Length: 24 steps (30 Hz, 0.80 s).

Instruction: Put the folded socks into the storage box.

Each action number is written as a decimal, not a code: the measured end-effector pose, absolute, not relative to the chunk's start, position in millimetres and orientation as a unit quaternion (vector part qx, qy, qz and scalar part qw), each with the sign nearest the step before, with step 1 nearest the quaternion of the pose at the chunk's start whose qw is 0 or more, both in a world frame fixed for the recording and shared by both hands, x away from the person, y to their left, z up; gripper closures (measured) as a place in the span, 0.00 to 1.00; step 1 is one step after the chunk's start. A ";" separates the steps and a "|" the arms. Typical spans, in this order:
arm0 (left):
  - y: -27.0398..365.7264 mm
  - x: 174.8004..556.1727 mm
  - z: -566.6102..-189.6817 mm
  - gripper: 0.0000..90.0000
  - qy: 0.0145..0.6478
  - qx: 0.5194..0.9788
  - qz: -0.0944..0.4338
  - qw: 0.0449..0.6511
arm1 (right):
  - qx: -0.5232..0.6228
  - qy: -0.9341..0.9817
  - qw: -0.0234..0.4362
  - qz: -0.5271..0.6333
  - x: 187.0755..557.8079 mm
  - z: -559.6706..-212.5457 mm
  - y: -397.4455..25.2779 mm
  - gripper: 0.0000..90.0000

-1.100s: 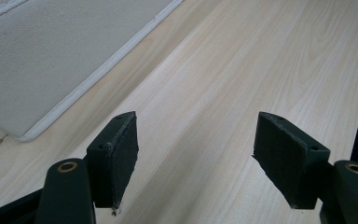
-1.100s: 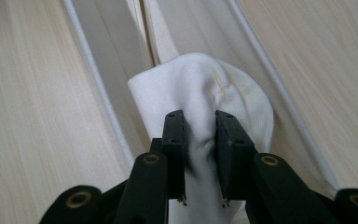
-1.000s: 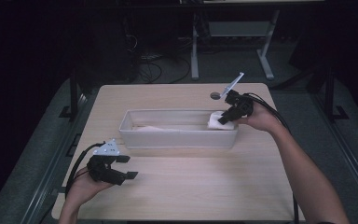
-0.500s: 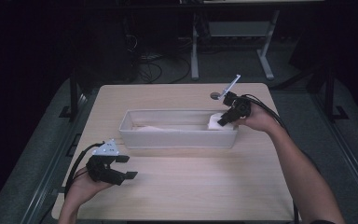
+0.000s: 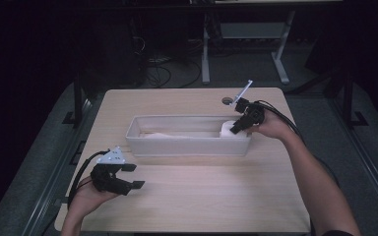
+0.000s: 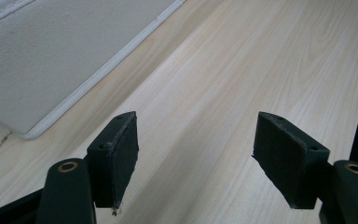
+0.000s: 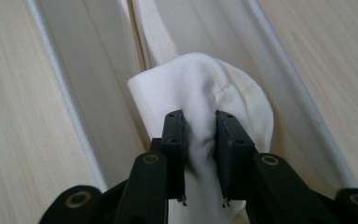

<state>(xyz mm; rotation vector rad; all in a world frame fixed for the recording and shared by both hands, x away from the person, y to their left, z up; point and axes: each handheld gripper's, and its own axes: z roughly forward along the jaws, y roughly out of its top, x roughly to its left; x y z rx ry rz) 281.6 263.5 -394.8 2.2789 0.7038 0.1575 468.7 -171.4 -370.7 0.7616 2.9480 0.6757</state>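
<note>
Right, right gripper (image 7: 199,158) has its jaws pinched nearly closed on a fold of the white sock (image 7: 205,102), cloth bunched between the pads, so the grip looks solid. The sock sits at the right end of the long white tray (image 5: 187,145), directly under and ahead of that claw; in the right gripper view most of the fabric bulges beyond the jaw tips, with the tray walls running off either side of them. I can't tell whether it's going in or coming out. If it's a lift: pull straight up along the jaw axis, keep the squeeze constant, and clear the near tray wall before any sideways move, or the dangling end will probably catch the rim and drag the tray. If it's a placement: lower until the cloth rests on the tray floor, then open, then back out along the jaws. A second pale cloth (image 5: 160,134) lies further along the tray, away from the claw; keep clear of it. Left gripper (image 6: 196,154) is idle, jaws wide apart with nothing between them, bare wooden table (image 6: 242,70) beneath, tray wall off to its upper left. I'd bring it against the tray to steady it.
</note>
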 end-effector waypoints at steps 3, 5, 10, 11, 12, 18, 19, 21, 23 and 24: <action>263.7 281.6 -395.0 0.34 0.274 0.887 0.061 0.366 | 0.246 0.945 0.010 0.214 469.6 -373.1 -171.3 0.83; 263.9 281.5 -395.0 0.34 0.274 0.887 0.061 0.367 | 0.246 0.945 0.011 0.213 470.2 -374.6 -171.4 0.83; 264.2 281.1 -394.8 0.34 0.275 0.887 0.061 0.367 | 0.250 0.945 0.008 0.212 472.0 -378.7 -171.8 0.83; 264.2 281.1 -394.9 0.34 0.275 0.887 0.061 0.367 | 0.249 0.945 0.009 0.211 472.3 -379.3 -171.8 0.83; 264.2 281.1 -395.1 0.34 0.274 0.887 0.061 0.366 | 0.249 0.945 0.010 0.211 472.6 -379.7 -171.8 0.83; 265.6 280.9 -394.3 0.34 0.274 0.886 0.063 0.368 | 0.251 0.945 0.007 0.208 473.6 -382.2 -171.2 0.82; 265.8 281.0 -394.5 0.34 0.274 0.886 0.063 0.368 | 0.252 0.945 0.008 0.208 473.7 -382.6 -171.3 0.82; 266.2 281.2 -394.6 0.34 0.274 0.887 0.063 0.367 | 0.249 0.946 0.006 0.207 473.9 -383.8 -170.9 0.82; 266.2 281.0 -394.5 0.34 0.273 0.887 0.063 0.367 | 0.248 0.946 0.007 0.207 474.2 -384.5 -170.5 0.82; 266.1 281.0 -394.5 0.34 0.274 0.887 0.063 0.367 | 0.248 0.946 0.007 0.206 474.4 -384.7 -170.3 0.82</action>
